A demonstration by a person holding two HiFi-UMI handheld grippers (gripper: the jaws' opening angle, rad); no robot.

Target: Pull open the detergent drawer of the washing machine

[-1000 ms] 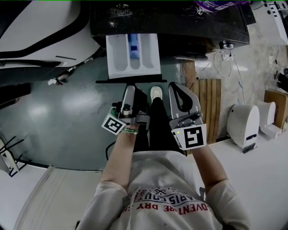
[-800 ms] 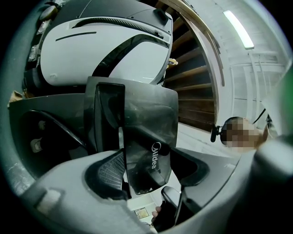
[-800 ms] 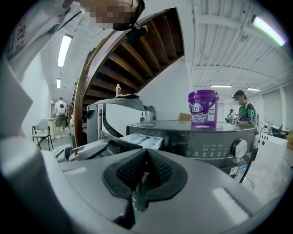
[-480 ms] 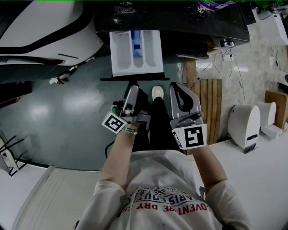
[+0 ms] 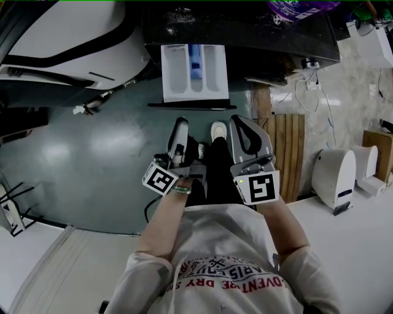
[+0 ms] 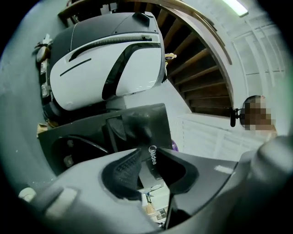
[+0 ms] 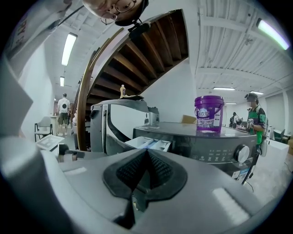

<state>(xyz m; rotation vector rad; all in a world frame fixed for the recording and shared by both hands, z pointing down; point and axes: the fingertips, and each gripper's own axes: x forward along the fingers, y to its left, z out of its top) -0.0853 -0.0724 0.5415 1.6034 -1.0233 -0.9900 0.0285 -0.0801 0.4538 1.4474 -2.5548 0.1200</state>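
Standing pulled out of the washer (image 5: 245, 30) toward the person, the drawer (image 5: 195, 72) hangs over the grey floor (image 5: 92, 147), at the left part of the dark machine's front. Its white tray shows three long compartments side by side, and the middle one holds something blue. Its dark front panel forms the near edge. Nothing touches it.

Both grippers sit near the person, well apart from the drawer. The left gripper (image 5: 179, 126) points toward the washer, just left of the person's legs. Its jaws are closing with a gap between the pads, and nothing lies between them; through the gap its own view shows only the washer's dark front. The right gripper (image 5: 244, 126) is held just right of the legs, its jaws together and empty, the pads meeting at their tips in its own view. A white shoe (image 5: 218, 130) shows on the floor between the two grippers.

On the washer's top, toward the far right, stands a purple tub (image 5: 301, 6). The right gripper view shows a round knob (image 7: 241, 154) on the washer's front panel, right of the drawer. Left of the washer sits a big white machine (image 5: 61, 37) with black trim. To the right, a wooden slatted panel (image 5: 285, 147) lies on the floor, and beyond it a small white appliance (image 5: 334, 175).
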